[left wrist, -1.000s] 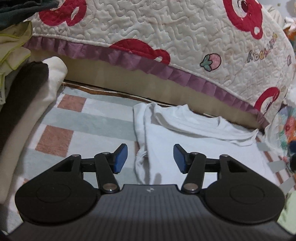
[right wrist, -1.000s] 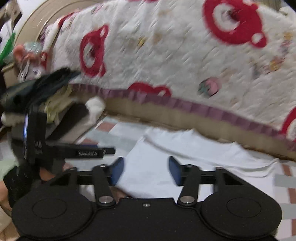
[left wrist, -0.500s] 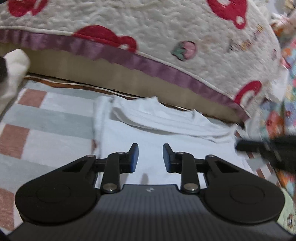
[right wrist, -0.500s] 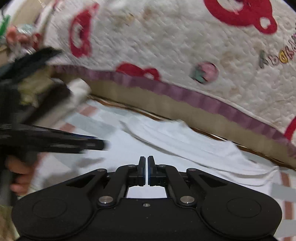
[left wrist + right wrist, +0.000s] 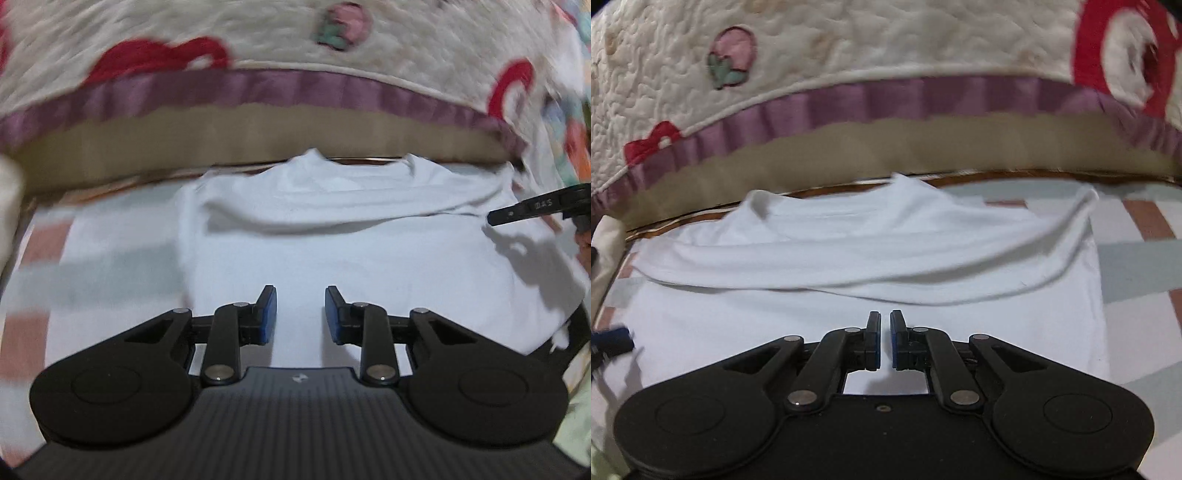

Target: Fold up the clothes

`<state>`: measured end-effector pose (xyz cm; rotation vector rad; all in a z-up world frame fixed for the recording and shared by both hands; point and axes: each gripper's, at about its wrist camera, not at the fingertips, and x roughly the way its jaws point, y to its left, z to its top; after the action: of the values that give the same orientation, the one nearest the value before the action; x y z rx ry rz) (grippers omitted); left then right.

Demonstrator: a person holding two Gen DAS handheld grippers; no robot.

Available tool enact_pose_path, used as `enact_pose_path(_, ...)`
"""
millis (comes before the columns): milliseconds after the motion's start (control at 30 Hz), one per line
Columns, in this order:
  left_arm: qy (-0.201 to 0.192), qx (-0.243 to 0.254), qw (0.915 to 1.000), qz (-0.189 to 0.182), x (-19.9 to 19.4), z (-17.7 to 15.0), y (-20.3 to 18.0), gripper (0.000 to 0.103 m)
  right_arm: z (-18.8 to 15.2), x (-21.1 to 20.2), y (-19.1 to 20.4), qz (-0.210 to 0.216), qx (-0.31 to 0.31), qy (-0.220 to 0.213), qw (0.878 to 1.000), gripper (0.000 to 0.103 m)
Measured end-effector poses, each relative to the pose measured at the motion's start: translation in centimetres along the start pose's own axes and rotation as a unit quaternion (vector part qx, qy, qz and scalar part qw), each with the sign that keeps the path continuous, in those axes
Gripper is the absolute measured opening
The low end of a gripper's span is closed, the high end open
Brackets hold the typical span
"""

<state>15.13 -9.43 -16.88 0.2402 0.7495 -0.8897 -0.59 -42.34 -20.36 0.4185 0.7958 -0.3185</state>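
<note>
- The quilted cover (image 5: 258, 33) fills the top of both views — cream, with red shapes and a small strawberry patch (image 5: 733, 57); a purple ruffled trim (image 5: 886, 98) runs along its lower edge, with a tan band beneath.
- The checked mat (image 5: 1137, 251), in pale grey, white and dusty-pink blocks, lies below the quilt and carries the garment.
- The white garment (image 5: 332, 243) is spread flat on the mat just in front of the tan band; its far part lies doubled over in a soft, wrinkled fold (image 5: 868, 254) across the width.
- The left gripper (image 5: 300, 314) is over the near part of the garment, its blue pads clearly apart and holding nothing.
- The right gripper (image 5: 882, 341) is over the near middle of the garment, just short of the fold — a narrow slit remains between its pads, and no cloth shows in it.
- In the left wrist view the right gripper's tip enters from the right edge, casting a shadow on the cloth.
</note>
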Motion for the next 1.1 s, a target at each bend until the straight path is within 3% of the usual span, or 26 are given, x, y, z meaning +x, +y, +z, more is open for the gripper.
enact_pose_path(100,0.052,0.023,0.9981,-0.025,3.1,1.9,-0.9,0.028,-0.1,1.2,-1.8,-0.004,-0.003,0.0,1.0,0.015)
enact_pose_path(133,0.073,0.028,0.9967,-0.02,4.3,2.3,-1.1,0.028,0.0,1.3,-2.0,-0.002,-0.012,-0.01,1.0,0.016)
enact_pose_path(233,0.09,0.029,0.9955,-0.006,6.7,3.6,-1.4,0.028,0.7,2.3,-2.1,-0.01,-0.038,-0.028,0.999,0.02)
enact_pose_path(333,0.084,0.01,0.9964,0.002,9.2,5.5,-0.6,0.029,2.7,3.6,-2.2,-0.017,-0.055,-0.044,0.997,0.021)
enact_pose_path(433,0.059,0.009,0.9973,0.043,11.0,8.0,0.2,0.029,5.3,4.8,-2.4,-0.039,-0.06,-0.055,0.996,0.023)
enact_pose_path(500,0.04,0.013,0.9964,0.073,11.8,9.5,0.9,0.029,6.9,4.5,-2.6,-0.055,-0.06,-0.072,0.994,0.03)
enact_pose_path(633,0.014,-0.006,0.9944,0.104,11.1,11.1,2.9,0.032,8.9,2.9,-4.5,-0.068,-0.04,-0.102,0.992,0.033)
enact_pose_path(733,-0.002,-0.011,0.9964,0.084,9.2,9.9,3.7,0.039,9.0,1.2,-6.2,-0.07,-0.028,-0.111,0.991,0.037)
enact_pose_path(800,0.012,-0.006,0.9981,0.06,8.7,8.6,3.9,0.041,8.2,0.1,-7.2,-0.071,-0.03,-0.108,0.991,0.049)
enact_pose_path(867,0.03,-0.003,0.9979,0.056,8.8,7.5,3.9,0.041,7.6,-0.2,-8.1,-0.072,-0.038,-0.095,0.992,0.05)
enact_pose_path(967,0.038,-0.005,0.9962,0.078,9.4,6.6,4.4,0.041,6.8,0.0,-9.0,-0.091,-0.047,-0.071,0.992,0.055)
enact_pose_path(1033,0.036,-0.023,0.996,0.079,9.9,7.1,5.4,0.042,6.5,0.1,-9.8,-0.107,-0.034,-0.066,0.992,0.063)
enact_pose_path(1100,0.039,-0.045,0.9962,0.064,10.4,7.9,6.4,0.043,6.4,0.2,-10.9,-0.113,-0.003,-0.063,0.992,0.065)
